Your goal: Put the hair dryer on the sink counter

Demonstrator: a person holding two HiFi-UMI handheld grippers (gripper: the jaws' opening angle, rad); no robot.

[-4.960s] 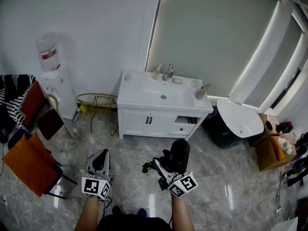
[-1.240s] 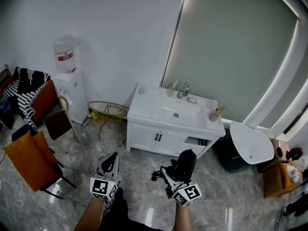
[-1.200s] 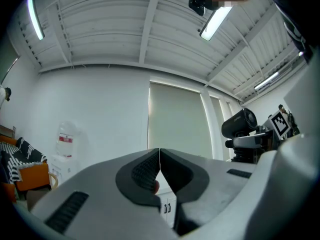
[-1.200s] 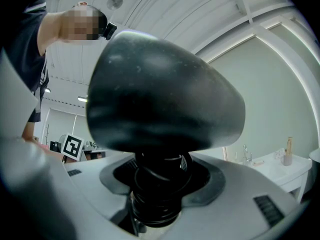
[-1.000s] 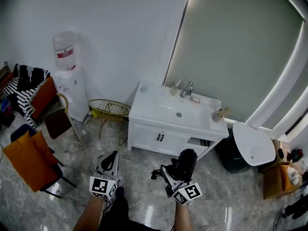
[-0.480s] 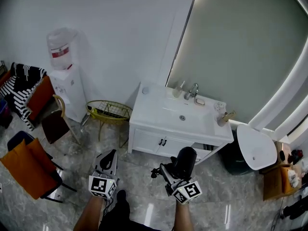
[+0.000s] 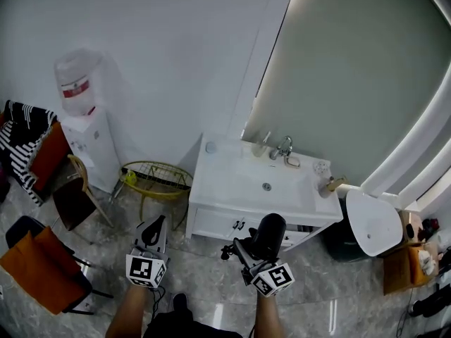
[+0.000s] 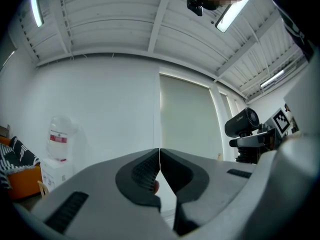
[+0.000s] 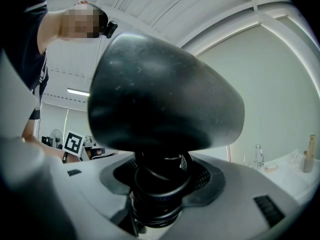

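Observation:
My right gripper (image 7: 255, 251) is shut on the black hair dryer (image 7: 267, 233), whose round head (image 9: 160, 96) fills the right gripper view while its handle (image 9: 157, 194) sits clamped between the jaws. The dryer hangs above the floor, just in front of the white sink counter (image 7: 218, 174) with its basin and faucet (image 7: 285, 147). My left gripper (image 7: 153, 233) is held level with the right one, to the left of the cabinet; its jaws (image 8: 159, 171) are pressed together with nothing between them.
A soap dish (image 7: 292, 162), a bottle (image 7: 261, 142) and a wooden brush (image 7: 331, 184) stand on the counter. A gold wire basket (image 7: 158, 174), a water dispenser (image 7: 83, 129), chairs (image 7: 70, 199), an orange cushion (image 7: 39, 270) and a white-lidded bin (image 7: 372, 220) surround it.
The sink cabinet has drawn nearer and lower in the head view as I walk toward it. Both grippers keep their hold and pose.

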